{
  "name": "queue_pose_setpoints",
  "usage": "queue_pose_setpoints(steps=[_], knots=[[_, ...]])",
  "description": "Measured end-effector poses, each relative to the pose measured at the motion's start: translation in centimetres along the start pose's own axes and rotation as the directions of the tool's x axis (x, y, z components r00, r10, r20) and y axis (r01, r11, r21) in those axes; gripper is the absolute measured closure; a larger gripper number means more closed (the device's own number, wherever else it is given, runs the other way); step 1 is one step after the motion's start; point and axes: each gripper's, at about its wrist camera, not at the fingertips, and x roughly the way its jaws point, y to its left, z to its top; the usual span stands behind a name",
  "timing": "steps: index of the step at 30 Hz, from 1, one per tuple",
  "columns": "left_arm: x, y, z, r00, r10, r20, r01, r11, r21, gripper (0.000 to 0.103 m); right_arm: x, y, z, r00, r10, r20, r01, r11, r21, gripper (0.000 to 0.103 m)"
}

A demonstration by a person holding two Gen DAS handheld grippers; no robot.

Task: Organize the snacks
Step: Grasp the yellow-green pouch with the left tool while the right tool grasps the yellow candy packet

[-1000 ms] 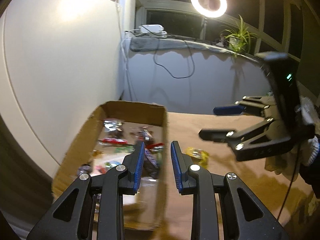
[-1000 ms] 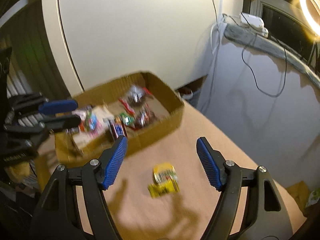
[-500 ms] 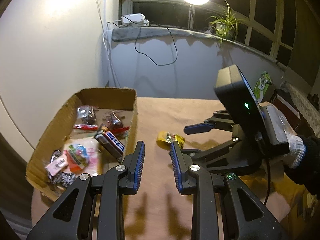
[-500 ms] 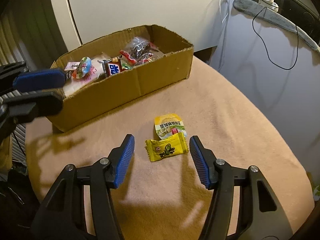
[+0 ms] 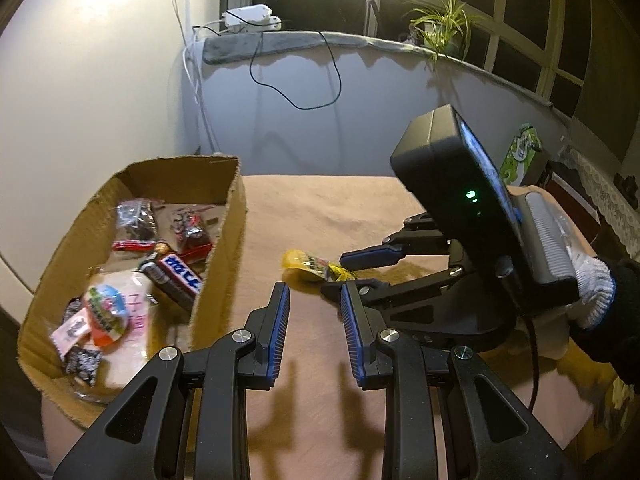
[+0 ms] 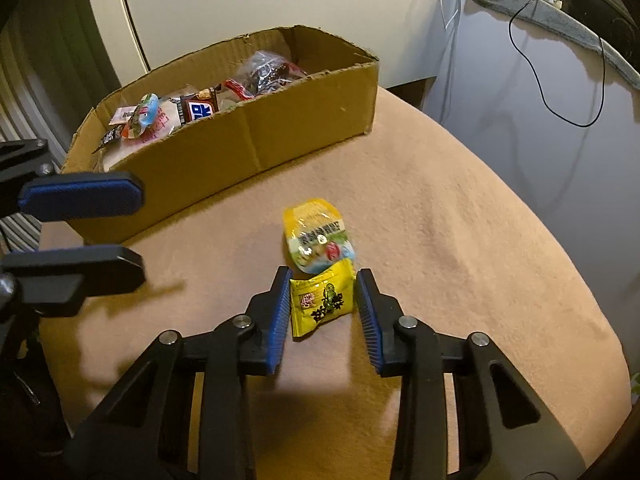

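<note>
A small yellow snack packet (image 6: 323, 301) lies on the tan tablecloth, overlapping a yellow jelly cup (image 6: 318, 236) just beyond it. My right gripper (image 6: 323, 280) is open, its blue pads on either side of the packet, not closed on it. In the left wrist view the right gripper (image 5: 346, 274) reaches in from the right over the same two snacks (image 5: 308, 266). My left gripper (image 5: 313, 294) is open and empty, above the cloth beside the cardboard box (image 5: 218, 248), which holds several snacks. The box also shows in the right wrist view (image 6: 280, 136).
The round table's edge (image 6: 576, 280) curves at the right. A white wall panel (image 5: 80, 100) stands behind the box. A sill with a cable, a charger and a plant (image 5: 444, 32) runs at the back. A green packet (image 5: 520, 156) sits at the far right.
My right gripper has lowered onto the yellow packet and its jaws have narrowed around it. My left gripper has drawn back from over the box toward the table's middle.
</note>
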Motion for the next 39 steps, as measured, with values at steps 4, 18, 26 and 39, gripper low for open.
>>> queue_pose_setpoints(steps=[4, 18, 26, 39], knots=[[1.3, -0.5, 0.2, 1.000, -0.015, -0.022, 0.015, 1.000, 0.001, 0.078, -0.3, -0.6, -0.6, 1.000, 0.000, -0.009, -0.001, 1.000, -0.004, 0.077], [6.5, -0.7, 0.6, 0.994, 0.055, -0.095, -0.055, 0.998, 0.005, 0.051, -1.7, -3.8, -2.6, 1.000, -0.005, 0.016, 0.004, 0.997, 0.074, 0.087], [9.1, -0.9, 1.3, 0.988, 0.096, -0.119, -0.095, 0.995, 0.019, 0.058, -1.9, -4.0, -3.0, 1.000, -0.006, 0.028, 0.003, 0.995, 0.095, 0.087], [7.8, -1.1, 1.3, 0.994, 0.078, -0.077, -0.077, 0.997, 0.024, 0.071, -2.7, -3.8, -2.9, 0.999, -0.040, 0.028, 0.036, 0.991, 0.129, 0.088]])
